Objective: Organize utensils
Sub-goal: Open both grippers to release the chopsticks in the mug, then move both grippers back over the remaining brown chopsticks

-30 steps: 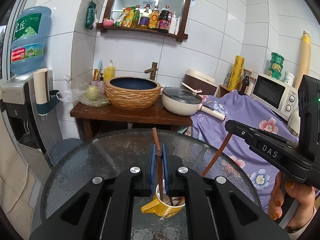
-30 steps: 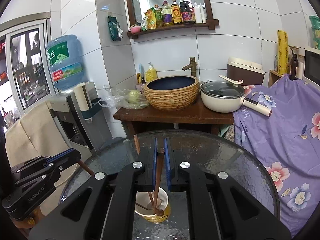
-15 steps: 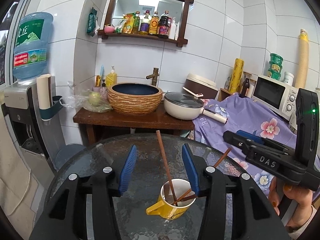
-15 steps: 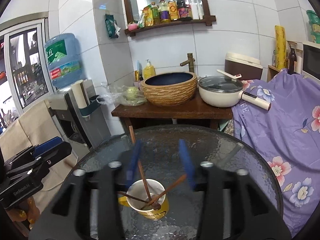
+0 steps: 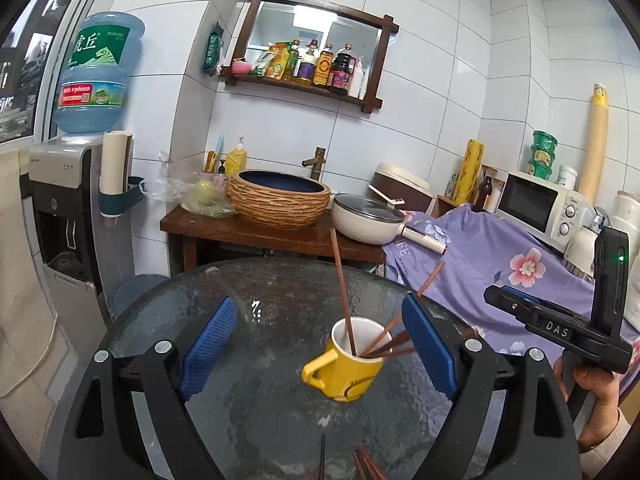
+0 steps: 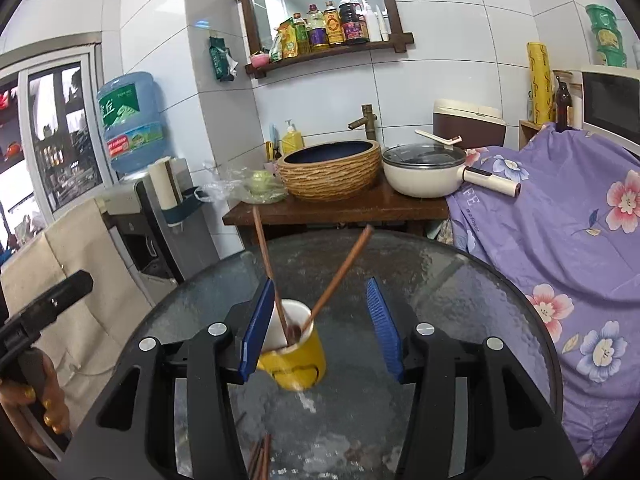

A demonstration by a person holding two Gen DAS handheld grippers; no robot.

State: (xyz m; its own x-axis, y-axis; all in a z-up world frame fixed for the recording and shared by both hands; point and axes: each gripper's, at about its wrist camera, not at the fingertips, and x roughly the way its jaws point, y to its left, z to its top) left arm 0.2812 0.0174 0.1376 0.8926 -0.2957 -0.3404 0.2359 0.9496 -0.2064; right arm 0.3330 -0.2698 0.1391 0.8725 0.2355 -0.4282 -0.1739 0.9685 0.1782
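On the glass surface (image 5: 224, 420) the yellow mug (image 5: 348, 360) stands with several chopsticks (image 5: 342, 280) leaning in it, and more sticks (image 5: 366, 464) lie loose at the near edge. Both my left fingers (image 5: 208, 344) and right fingers (image 6: 258, 320) are spread with nothing between them, the left having just opened wider. To do the next pick well, I should back clear of the mug without knocking it, drop low to the loose sticks and close squarely across one.

Bright, even indoor light; strong fisheye warp.
Glare on white wall tiles (image 5: 420, 128) and glass tabletop (image 5: 280, 292); daylight from window (image 6: 60, 136); black vignette at corners; slight motion blur on yellow mug (image 6: 296, 360); soft, faint shadows.
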